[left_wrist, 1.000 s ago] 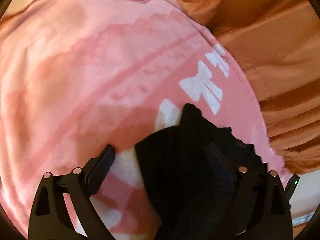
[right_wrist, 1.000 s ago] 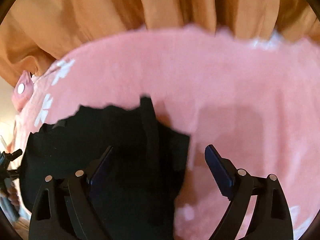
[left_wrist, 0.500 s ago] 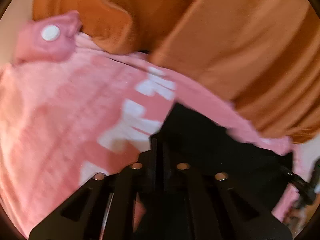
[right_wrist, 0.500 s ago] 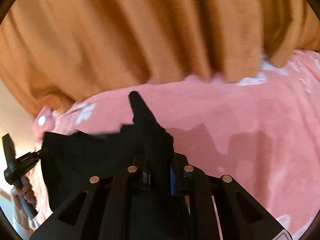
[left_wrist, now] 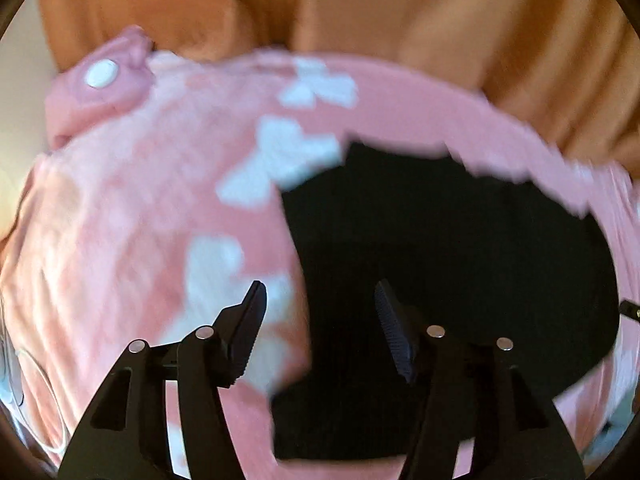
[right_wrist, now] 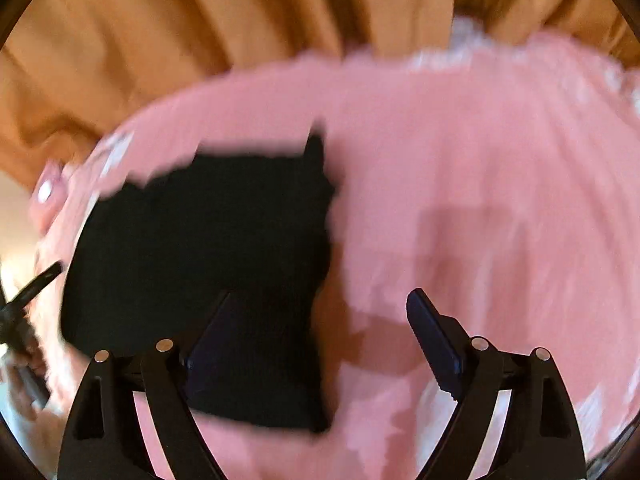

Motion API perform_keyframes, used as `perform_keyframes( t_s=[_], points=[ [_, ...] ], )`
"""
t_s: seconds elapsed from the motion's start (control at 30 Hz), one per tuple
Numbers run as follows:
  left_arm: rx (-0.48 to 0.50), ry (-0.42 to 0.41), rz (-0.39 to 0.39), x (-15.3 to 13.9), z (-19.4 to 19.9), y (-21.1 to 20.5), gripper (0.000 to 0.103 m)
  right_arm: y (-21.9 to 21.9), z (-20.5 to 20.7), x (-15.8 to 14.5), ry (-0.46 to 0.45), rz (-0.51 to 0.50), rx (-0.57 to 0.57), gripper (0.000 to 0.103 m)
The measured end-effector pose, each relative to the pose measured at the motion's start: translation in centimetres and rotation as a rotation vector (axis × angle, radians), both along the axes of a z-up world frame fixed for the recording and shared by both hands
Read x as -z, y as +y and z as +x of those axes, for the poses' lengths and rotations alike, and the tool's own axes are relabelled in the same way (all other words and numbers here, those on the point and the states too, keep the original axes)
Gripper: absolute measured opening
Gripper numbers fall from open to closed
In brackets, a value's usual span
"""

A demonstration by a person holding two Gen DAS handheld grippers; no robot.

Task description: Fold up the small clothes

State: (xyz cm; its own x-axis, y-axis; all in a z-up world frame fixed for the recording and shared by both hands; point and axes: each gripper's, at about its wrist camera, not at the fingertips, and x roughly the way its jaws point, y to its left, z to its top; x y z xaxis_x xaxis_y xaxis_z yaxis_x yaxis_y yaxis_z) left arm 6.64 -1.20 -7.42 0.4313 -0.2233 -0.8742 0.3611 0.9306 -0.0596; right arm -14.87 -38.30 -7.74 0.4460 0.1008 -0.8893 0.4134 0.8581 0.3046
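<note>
A small black garment point(left_wrist: 448, 264) lies folded on a pink blanket point(left_wrist: 132, 216) printed with white bows. My left gripper point(left_wrist: 320, 300) hovers over the garment's left edge; its jaws are opening and nothing is pinched between them. In the right wrist view the same black garment point(right_wrist: 208, 264) lies left of centre. My right gripper point(right_wrist: 320, 312) stands over its right edge, jaws opening wide, the left finger point(right_wrist: 212, 336) above the cloth and the right finger point(right_wrist: 432, 340) above bare pink blanket point(right_wrist: 480, 168). Neither gripper holds the cloth.
Orange curtain folds point(left_wrist: 440, 20) hang behind the blanket's far edge and also fill the top of the right wrist view as curtain point(right_wrist: 200, 20). A pink plush piece with a white dot point(left_wrist: 100, 76) sits at the far left. The left gripper's tip point(right_wrist: 36, 284) shows at the right view's left edge.
Both grippers closed on the black garment's near edge, carried it toward the curtain folding it over, then let go. Both now stand open above the folded cloth.
</note>
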Motion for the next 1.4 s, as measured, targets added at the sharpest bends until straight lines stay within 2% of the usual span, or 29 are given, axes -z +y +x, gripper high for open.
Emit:
perform_keyframes(
  t_s=[0.03,0.07,0.1,0.17,0.2,0.3,0.33,0.37,0.4,0.43,0.47,0.5,0.53,0.67,0.7,0.73,0.8,0.87,0.9,0.93,0.97,1.0,1.07,1.1,1.13,1.23,1.3,1.37,1.4],
  points=[
    [0.018,0.014,0.016,0.5,-0.9,-0.1,0.066,0.7,-0.6,0.5,0.004,0.039,-0.008,0.085],
    [0.028,0.028,0.035,1.1,-1.5,-0.3,0.069,1.3,-1.3,1.2,0.006,0.061,-0.011,0.085],
    [0.036,0.049,0.053,1.9,-2.2,-0.6,0.074,2.0,-1.9,1.8,0.013,0.058,-0.011,0.085],
    [0.006,0.069,0.038,2.6,-2.9,-0.3,0.081,3.0,-2.2,2.8,0.04,0.054,-0.024,0.085],
    [-0.008,0.07,0.028,2.9,-3.0,-0.2,0.085,3.5,-2.5,3.1,0.031,0.032,-0.032,0.087],
    [-0.019,0.067,0.029,3.2,-3.1,-0.2,0.087,4.9,-2.4,3.2,0.022,-0.083,-0.073,0.082],
    [-0.022,0.069,0.03,3.0,-3.1,-0.3,0.085,5.2,-2.6,3.1,0.011,-0.091,-0.069,0.071],
    [-0.024,0.074,0.027,2.9,-3.1,-0.3,0.082,4.9,-2.5,3.0,0.0,-0.094,-0.065,0.064],
    [-0.018,0.081,0.019,2.8,-3.3,-0.4,0.068,4.5,-2.4,2.9,-0.008,-0.075,-0.063,0.041],
    [0.0,0.085,0.004,2.4,-3.6,-0.6,0.045,3.9,-2.5,2.5,-0.025,-0.044,-0.055,0.012],
    [0.022,0.1,-0.017,2.0,-4.0,-0.8,0.032,3.7,-2.4,2.1,-0.03,-0.017,-0.056,0.01],
    [0.026,0.109,-0.024,1.7,-4.3,-0.7,0.015,3.8,-2.4,1.5,-0.034,-0.015,-0.055,0.01],
    [0.031,0.117,-0.032,1.5,-4.6,-0.5,0.013,3.7,-2.8,0.8,-0.044,-0.027,-0.059,0.009],
    [0.082,0.172,-0.071,1.1,-6.9,0.5,0.012,4.0,-4.6,-2.1,-0.046,-0.074,-0.079,0.007],
    [0.086,0.192,-0.069,1.5,-7.4,0.6,0.012,3.7,-4.9,-1.8,-0.021,-0.091,-0.077,0.005],
    [0.09,0.203,-0.063,2.1,-7.8,0.7,0.013,3.3,-5.1,-0.4,0.044,-0.098,-0.076,0.005],
    [0.096,0.174,-0.039,1.6,-7.7,0.2,0.014,2.9,-4.4,2.5,0.152,-0.099,-0.073,0.005],
    [0.061,0.16,-0.046,0.4,-7.1,0.4,0.016,2.1,-4.3,1.9,0.148,-0.085,-0.037,0.005],
    [0.037,0.148,-0.084,-0.9,-6.7,0.6,0.017,1.7,-4.4,0.7,0.123,-0.115,0.007,0.009],
    [0.03,0.13,-0.126,-2.1,-6.4,0.5,0.018,1.5,-4.5,-0.6,0.097,-0.16,0.038,0.019],
    [0.031,0.085,-0.166,-3.9,-5.9,-0.1,0.018,1.6,-4.2,-2.9,0.028,-0.232,0.054,0.02],
    [0.042,0.043,-0.171,-5.1,-5.4,-0.8,0.02,1.8,-3.7,-4.5,-0.038,-0.256,0.05,0.02],
    [0.048,-0.058,-0.152,-7.2,-4.5,-3.2,0.028,3.0,-1.3,-7.4,-0.18,-0.227,-0.006,0.019],
    [0.048,-0.112,-0.134,-8.0,-3.9,-4.9,0.031,3.8,0.3,-7.8,-0.21,-0.21,-0.036,0.019],
    [0.061,-0.132,-0.129,-8.1,-3.6,-6.2,0.037,4.5,1.9,-8.1,-0.235,-0.192,-0.071,0.019],
    [0.142,-0.108,-0.048,-5.5,-1.6,-11.6,0.041,7.7,6.7,-6.1,-0.206,-0.125,-0.193,0.019],
    [0.176,-0.044,0.031,-1.8,-0.5,-14.2,0.041,9.9,9.2,-3.0,-0.11,-0.091,-0.258,0.019],
    [0.203,0.015,0.088,1.3,0.0,-14.8,0.043,11.3,11.4,-0.3,-0.026,-0.123,-0.306,0.018],
    [0.219,-0.007,0.077,1.8,0.0,-14.4,0.043,11.2,11.9,0.4,0.007,-0.159,-0.3,0.007]
  ],
)
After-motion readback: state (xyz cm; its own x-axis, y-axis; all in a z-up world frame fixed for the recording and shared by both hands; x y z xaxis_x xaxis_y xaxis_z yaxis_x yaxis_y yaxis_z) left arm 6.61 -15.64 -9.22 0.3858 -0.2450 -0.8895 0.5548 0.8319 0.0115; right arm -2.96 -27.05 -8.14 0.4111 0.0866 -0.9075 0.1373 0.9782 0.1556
